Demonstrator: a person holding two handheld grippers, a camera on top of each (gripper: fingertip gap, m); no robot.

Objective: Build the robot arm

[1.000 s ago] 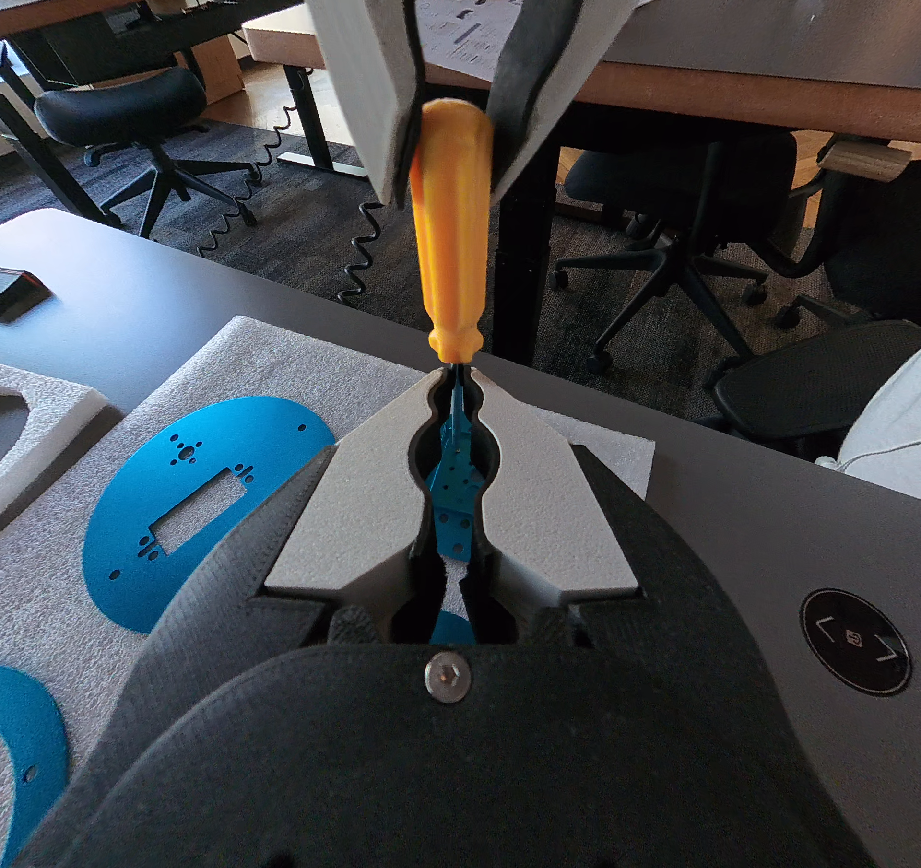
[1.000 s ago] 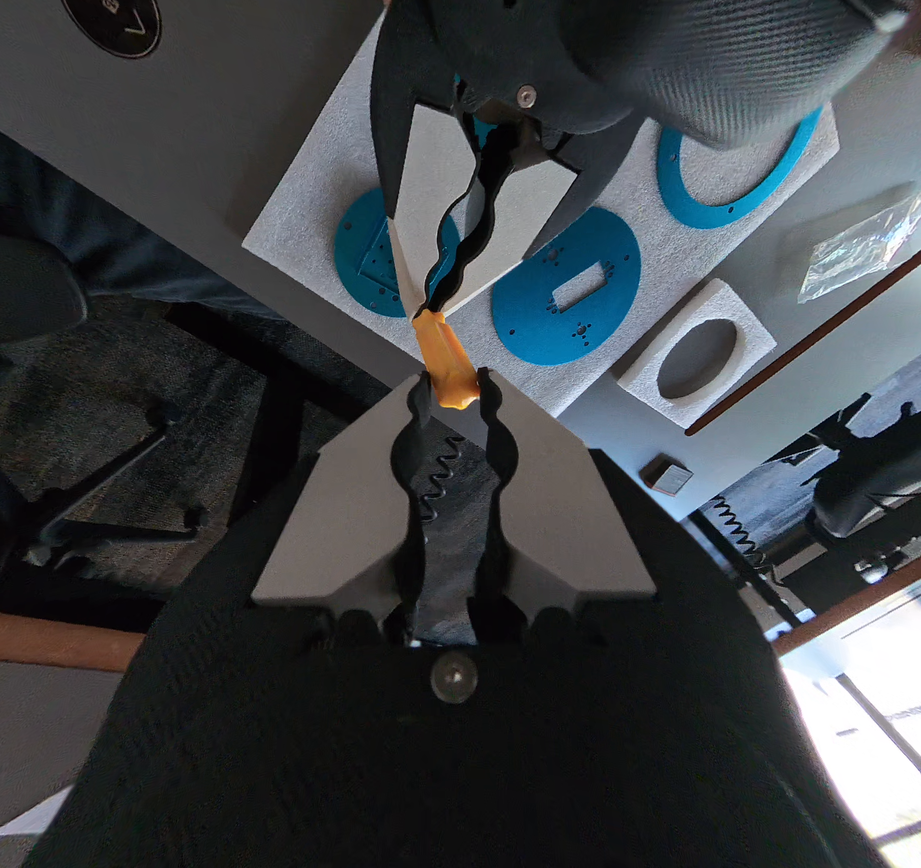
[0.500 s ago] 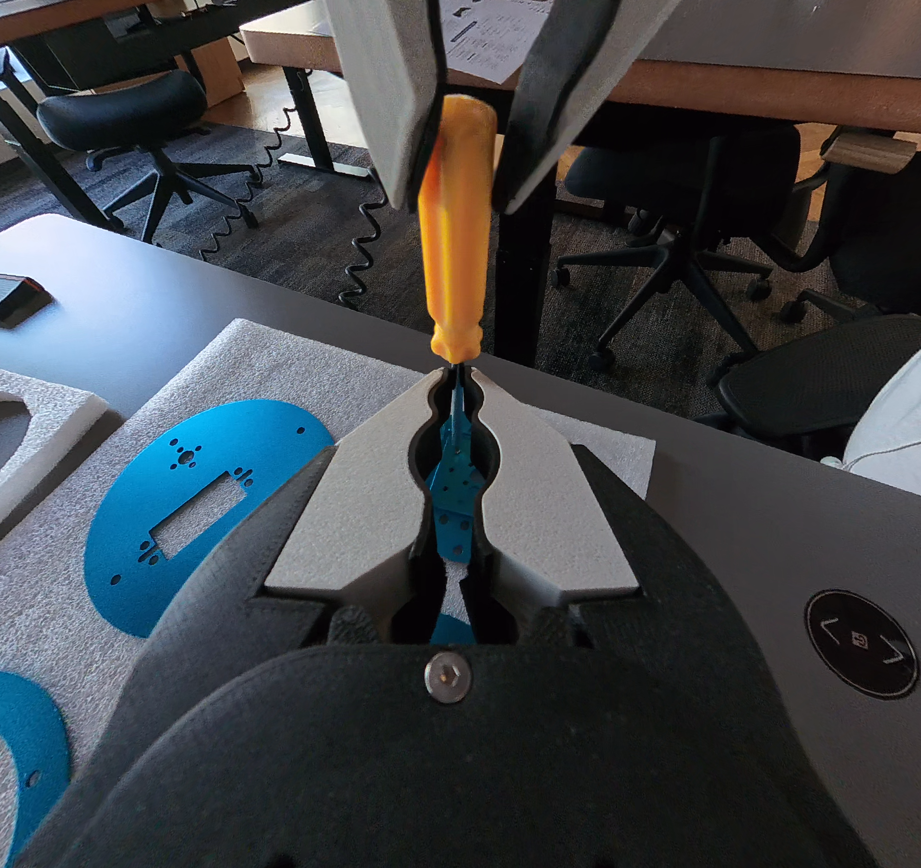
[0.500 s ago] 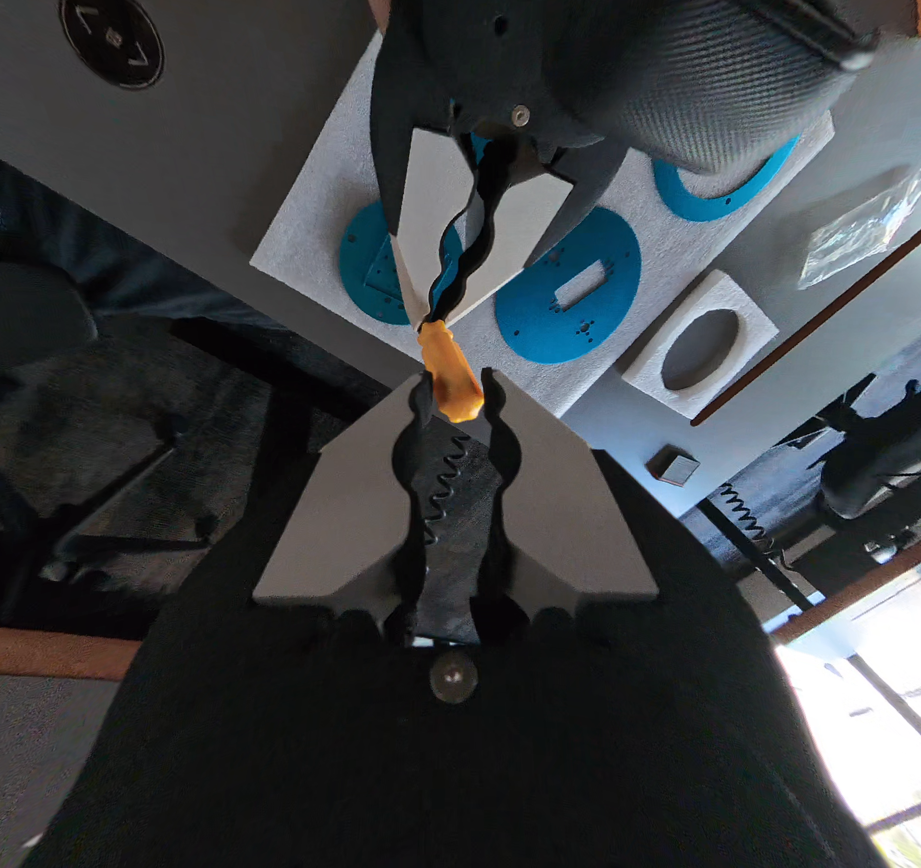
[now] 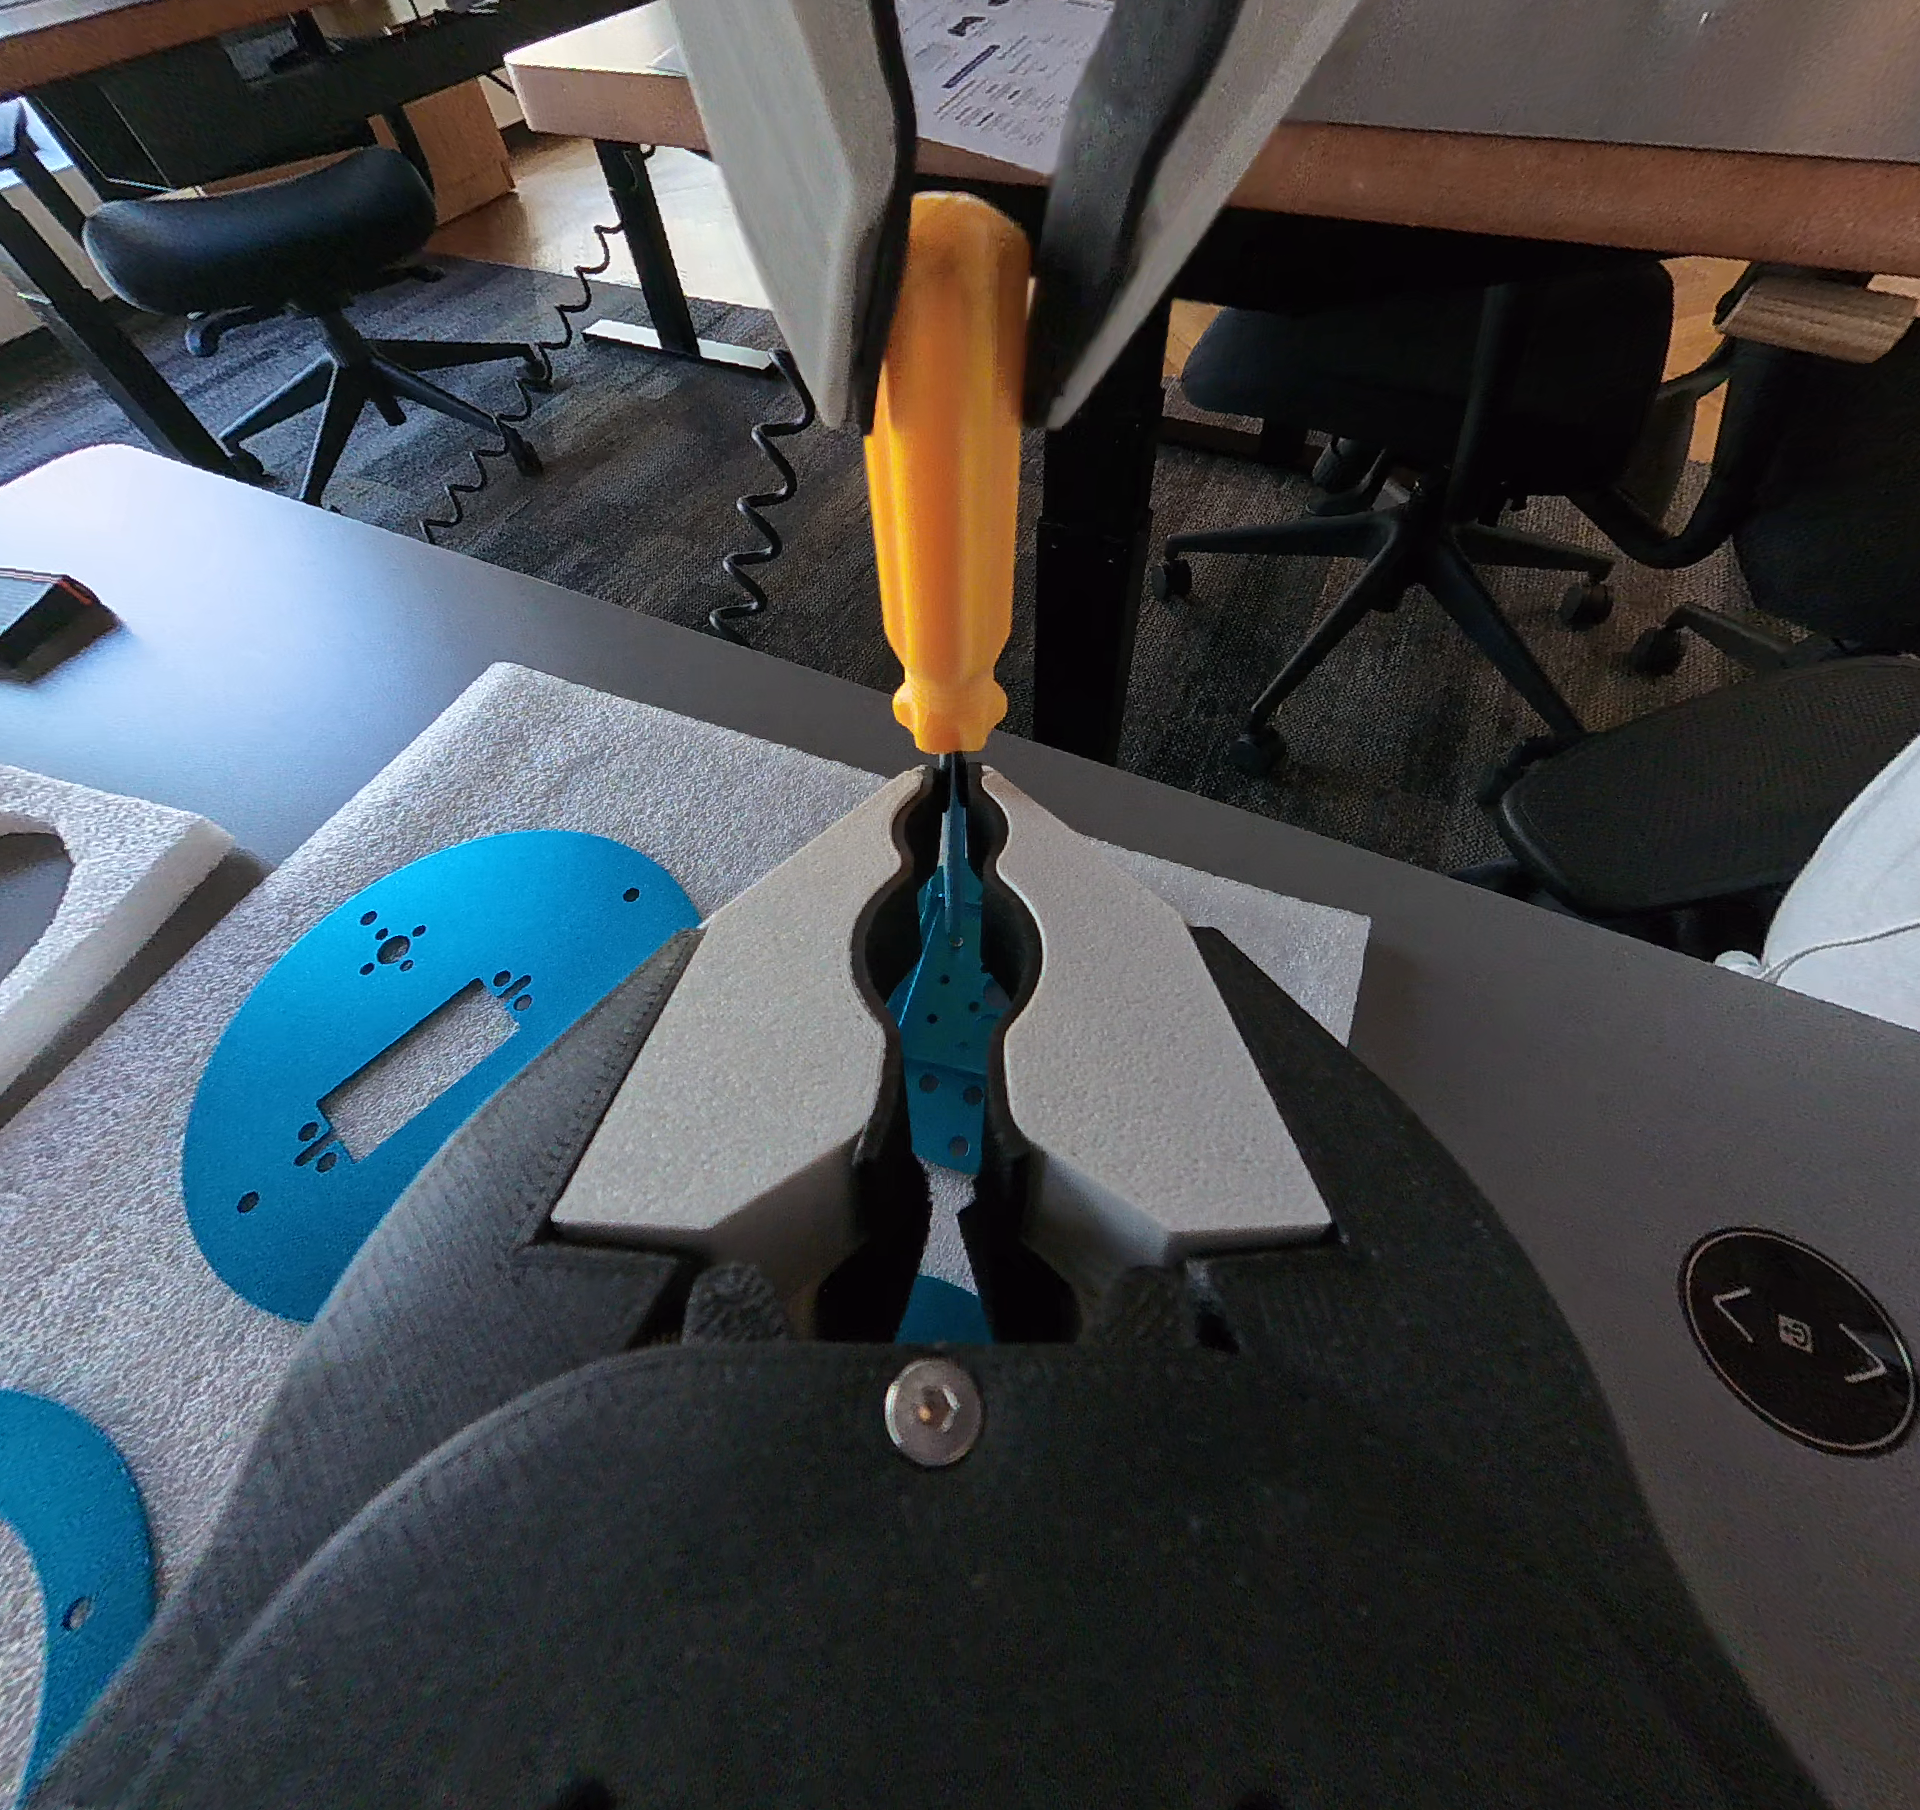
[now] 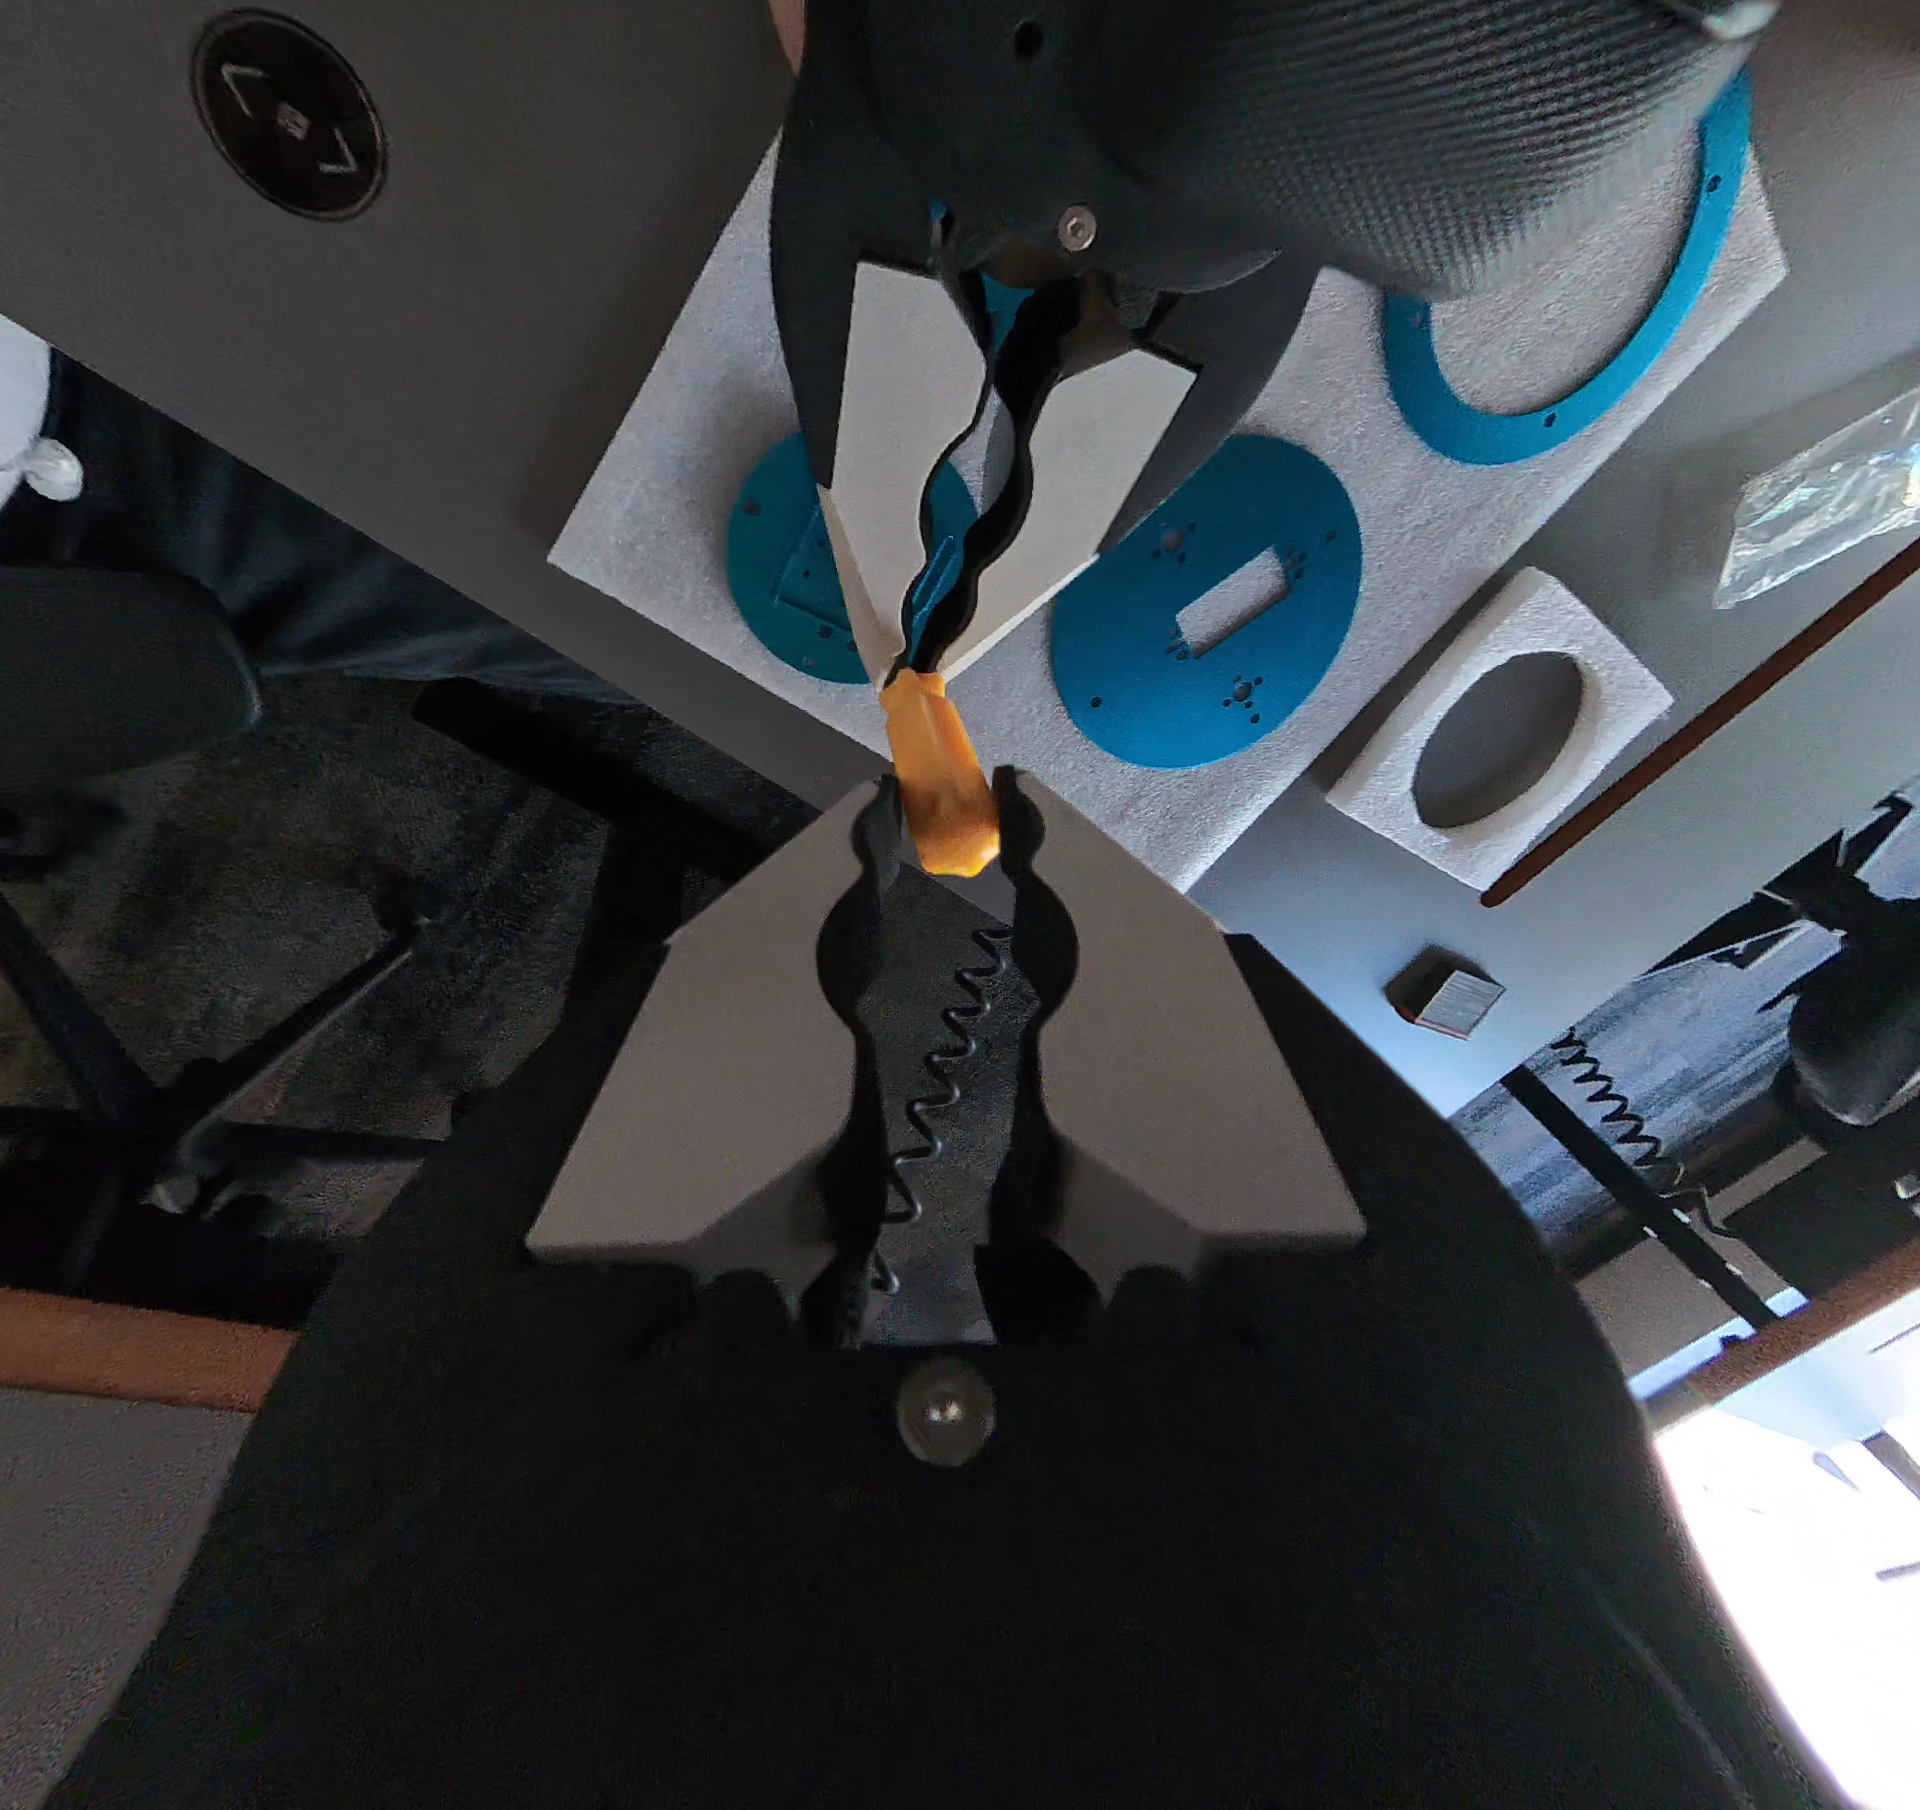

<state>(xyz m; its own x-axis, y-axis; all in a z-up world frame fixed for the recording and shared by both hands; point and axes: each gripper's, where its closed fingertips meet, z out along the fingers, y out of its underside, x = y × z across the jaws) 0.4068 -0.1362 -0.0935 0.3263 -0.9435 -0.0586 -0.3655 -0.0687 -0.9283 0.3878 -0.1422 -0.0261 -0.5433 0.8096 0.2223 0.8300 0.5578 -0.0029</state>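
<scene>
Screwdriver [image 5: 943,472], orange handle: upright at 12 o'clock in your left wrist view, its thin shaft running down into the tip of your left gripper [image 5: 948,784]. Your right gripper [image 6: 943,804] has its jaws closed on the top end of the handle; in the left wrist view that gripper comes in from 12 o'clock.

Blue perforated bracket [image 5: 948,1033]: a narrow metal piece clamped between the jaws of your left gripper, which are nearly closed around it. The screwdriver shaft meets its upper end.

Foam mat [image 5: 582,784], white: lies on the grey worktop [image 5: 312,617] beneath both grippers.

Blue oval plate [image 5: 416,1054] with a rectangular cutout: flat on the mat at 9 o'clock from your left gripper.

Blue ring [image 6: 1621,389]: flat on the mat, at 2 o'clock in the right wrist view, partly behind the left gripper's body.

Second blue disc [image 6: 779,576]: on the mat, partly hidden by your left gripper's fingers.

White foam block [image 6: 1496,732] with an oval hole: on the worktop just beside the mat.

Round black control panel [image 5: 1797,1339]: set in the worktop at 3 o'clock.

Clear plastic bag [image 6: 1818,503]: on the worktop, apart from the mat.
</scene>
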